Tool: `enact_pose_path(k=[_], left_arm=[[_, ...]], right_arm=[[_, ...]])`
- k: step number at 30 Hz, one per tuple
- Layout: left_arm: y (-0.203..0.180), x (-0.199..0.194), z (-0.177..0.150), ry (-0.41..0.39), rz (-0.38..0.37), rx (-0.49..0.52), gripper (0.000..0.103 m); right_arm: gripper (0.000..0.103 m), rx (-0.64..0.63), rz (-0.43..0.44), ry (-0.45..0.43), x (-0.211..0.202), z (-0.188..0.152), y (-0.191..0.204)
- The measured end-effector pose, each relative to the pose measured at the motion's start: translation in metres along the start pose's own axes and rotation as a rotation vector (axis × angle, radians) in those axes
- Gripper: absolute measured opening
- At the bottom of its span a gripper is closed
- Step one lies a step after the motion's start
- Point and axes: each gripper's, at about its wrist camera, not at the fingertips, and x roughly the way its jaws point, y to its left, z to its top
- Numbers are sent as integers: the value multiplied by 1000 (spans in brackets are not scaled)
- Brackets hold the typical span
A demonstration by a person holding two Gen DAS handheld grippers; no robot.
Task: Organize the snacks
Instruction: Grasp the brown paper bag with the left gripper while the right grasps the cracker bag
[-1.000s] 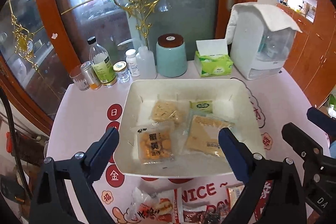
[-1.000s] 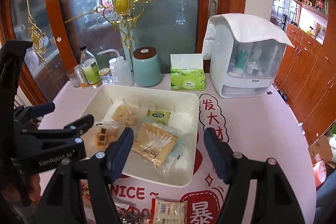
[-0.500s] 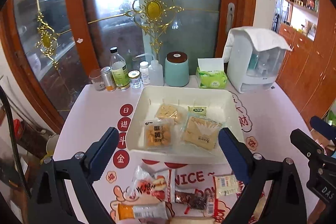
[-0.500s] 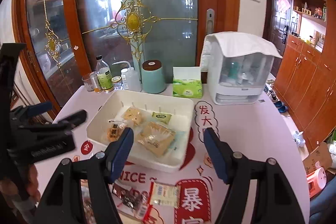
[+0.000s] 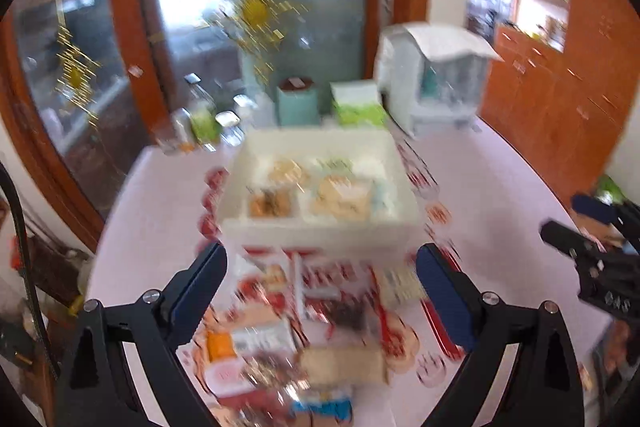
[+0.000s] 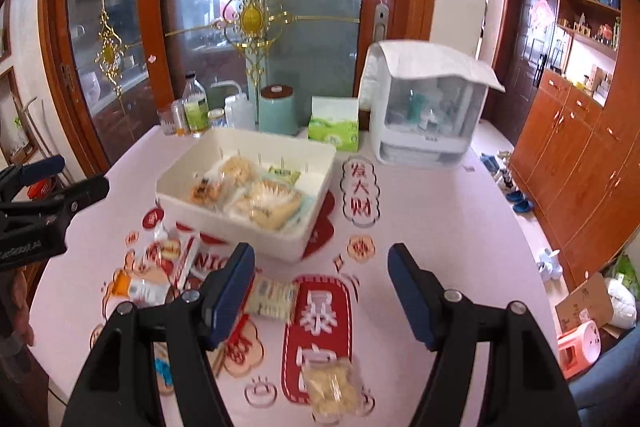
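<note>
Both grippers hang above the table with nothing between their jaws. The right gripper [image 6: 322, 291] sits at the bottom of its own view, blue pads spread wide, empty air between them over the red-and-pink printed tablecloth [image 6: 440, 219]. The left gripper [image 5: 320, 291] is spread just as wide in its own blurred view, and it holds nothing either; it also pokes in at the left edge of the right wrist view [image 6: 52, 203].

The white bin [image 6: 316, 227] stands at the centre of the right view, and several wrapped snacks lie inside: an orange-printed packet [image 6: 206, 191] toward its left, a pale biscuit pack [image 6: 274, 203] in the middle, a small green sachet [image 6: 285, 173] toward the far wall.

Loose snacks lie on the cloth below the bin in the frame. A pale cracker packet [image 6: 272, 297] lies just beside the right gripper's left-hand pad. A clear bag of yellowish pieces [image 6: 330, 387] sits at the bottom centre. An orange-ended packet [image 6: 136, 285] and a red-and-white wrapper [image 6: 176, 255] lie in the lower left.

In the upper middle, behind the bin: a green-labelled bottle [image 6: 196, 107], a teal canister with a brown lid [image 6: 278, 111], a green tissue box [image 6: 334, 125] and a white covered cabinet [image 6: 428, 107].
</note>
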Motion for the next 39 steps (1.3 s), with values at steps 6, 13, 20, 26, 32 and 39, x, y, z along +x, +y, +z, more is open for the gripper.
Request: enact_pose_path(k=[6, 13, 20, 26, 32, 39], left_arm=[[-18, 9, -37, 46, -63, 155, 95], [-37, 58, -91, 196, -150, 449, 95], [-43, 112, -119, 356, -200, 580, 95], [-50, 143, -136, 459, -244, 701, 95], [-61, 159, -149, 504, -253, 828, 95], [-67, 180, -153, 554, -252, 882, 94]], right_arm=[[70, -5, -5, 60, 4, -34, -8], [70, 24, -5, 203, 40, -85, -18], [70, 83, 9, 314, 77, -129, -30], [70, 171, 83, 382, 99, -154, -42], [70, 160, 90, 410, 113, -164, -37], [70, 62, 46, 431, 127, -169, -17]])
